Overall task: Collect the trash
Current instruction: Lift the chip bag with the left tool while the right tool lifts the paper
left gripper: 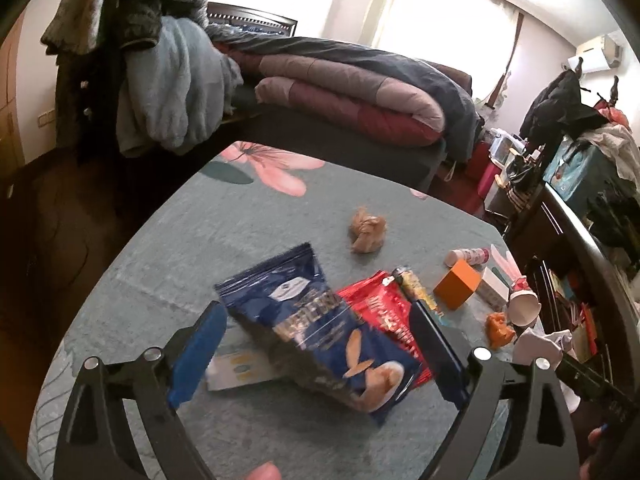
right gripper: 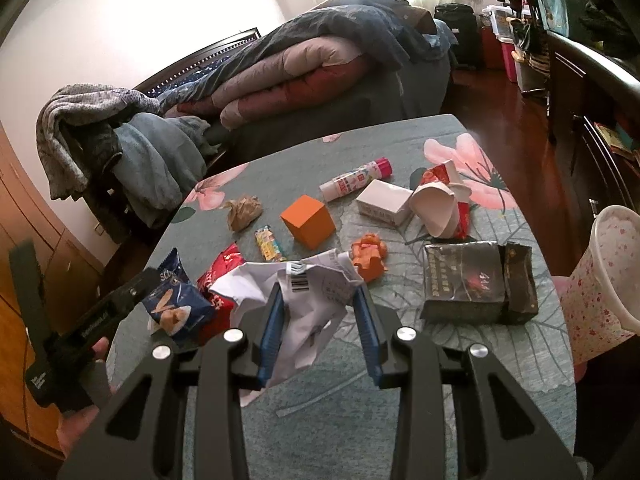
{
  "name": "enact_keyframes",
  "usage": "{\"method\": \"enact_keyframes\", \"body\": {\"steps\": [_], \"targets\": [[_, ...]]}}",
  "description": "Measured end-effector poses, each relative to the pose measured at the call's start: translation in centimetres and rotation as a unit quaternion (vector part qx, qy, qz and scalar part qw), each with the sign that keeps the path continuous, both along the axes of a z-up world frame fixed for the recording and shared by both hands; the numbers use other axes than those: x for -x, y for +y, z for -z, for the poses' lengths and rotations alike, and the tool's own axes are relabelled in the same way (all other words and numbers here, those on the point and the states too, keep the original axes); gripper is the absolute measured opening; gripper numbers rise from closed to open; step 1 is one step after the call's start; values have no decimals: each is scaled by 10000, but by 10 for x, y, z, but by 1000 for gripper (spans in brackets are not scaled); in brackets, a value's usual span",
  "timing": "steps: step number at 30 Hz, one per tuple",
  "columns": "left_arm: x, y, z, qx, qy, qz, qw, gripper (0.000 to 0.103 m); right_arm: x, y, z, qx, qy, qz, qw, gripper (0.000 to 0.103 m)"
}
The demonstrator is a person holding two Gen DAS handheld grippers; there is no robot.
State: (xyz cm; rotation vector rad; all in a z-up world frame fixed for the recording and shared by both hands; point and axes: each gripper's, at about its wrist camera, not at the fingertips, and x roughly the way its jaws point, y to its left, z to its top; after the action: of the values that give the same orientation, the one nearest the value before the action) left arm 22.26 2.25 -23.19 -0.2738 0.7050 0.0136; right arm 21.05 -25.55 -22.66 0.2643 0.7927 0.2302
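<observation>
Right wrist view: right tool (right gripper: pixel 318 312) pinching crumpled white paper (right gripper: pixel 304 300). Left tool (left gripper: pixel 316 340) spread wide, blue snack bag (left gripper: pixel 320 328) loose between pads (not gripped). Risk: bag slides on worktop (left gripper: pixel 160 240), closing pads catch red wrapper (left gripper: pixel 376 308) alongside.

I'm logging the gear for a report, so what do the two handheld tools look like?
Both match: the left tool and right tool have black angular linkage frames with round silver pivot bolts and flat blue finger pads. The left tool's black handle carries small white lettering.
</observation>
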Motion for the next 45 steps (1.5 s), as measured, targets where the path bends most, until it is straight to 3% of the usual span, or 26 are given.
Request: {"method": "enact_keyframes", "body": {"steps": [1, 2, 4, 7, 13, 16, 18, 19, 20, 21, 25, 27, 29, 31, 33, 34, 38, 45], "targets": [[-4, -3, 3, -82, 55, -25, 9999, 80, 0, 0, 0, 5, 2, 7, 10000, 36], [-8, -7, 6, -155, 141, -55, 9998, 46, -2, 0, 0, 17, 4, 15, 10000, 36], [-14, -11, 14, -119, 299, -16, 9995, 11, -2, -1, 0, 10, 11, 20, 10000, 36], [-14, -7, 18, 63, 238, -23, 9997, 1, 0, -2, -1, 27, -2, 31, 10000, 36], [11, 0, -6, 287, -423, 195, 9985, 0, 6, -8, -3, -15, -42, 84, 10000, 36], [15, 0, -15, 286, -505, 221, 9981, 0, 8, -8, -4, -57, -53, 93, 9999, 36], [11, 0, -12, 407, -296, 315, 9982, 23, 9, -8, -5, -79, -68, 78, 9999, 36], [8, 1, -8, 572, -126, 302, 9978, 60, 9, -7, -5, -79, -78, 74, 9999, 36], [6, 3, -4, 772, -79, 259, 9966, 86, 10, -7, -6, -73, -88, 68, 9999, 36], [7, 4, -1, 938, -121, 187, 9953, 87, 10, -6, -6, -54, -105, 62, 9999, 36], [-4, 4, 8, 1174, -38, 40, 9931, 86, 9, -5, -7, -29, -123, 40, 9999, 36], [-13, 4, 13, 1231, 16, -25, 9924, 79, 7, -6, -7, -45, -122, 41, 9999, 36], [-26, 4, 18, 1342, 114, -43, 9909, 62, 5, -7, -6, -47, -109, 47, 9999, 36], [-37, 4, 22, 1453, 128, -68, 9893, 52, 4, -7, -3, -41, -90, 53, 9999, 36], [-46, 5, 26, 1465, 167, -93, 9890, 22, 2, -7, -1, -43, -55, 52, 10000, 36], [-51, 4, 28, 1468, 232, -57, 9889, 0, 2, -7, -1, -41, -48, 56, 10000, 36], [-44, 7, 24, 1625, 89, 70, 9866, 0, 1, -7, 0, -30, -41, 74, 10000, 36], [-12, 6, -5, 1428, -269, 233, 9891, 0, 10, -11, -6, -87, -116, 116, 9998, 36]]}}
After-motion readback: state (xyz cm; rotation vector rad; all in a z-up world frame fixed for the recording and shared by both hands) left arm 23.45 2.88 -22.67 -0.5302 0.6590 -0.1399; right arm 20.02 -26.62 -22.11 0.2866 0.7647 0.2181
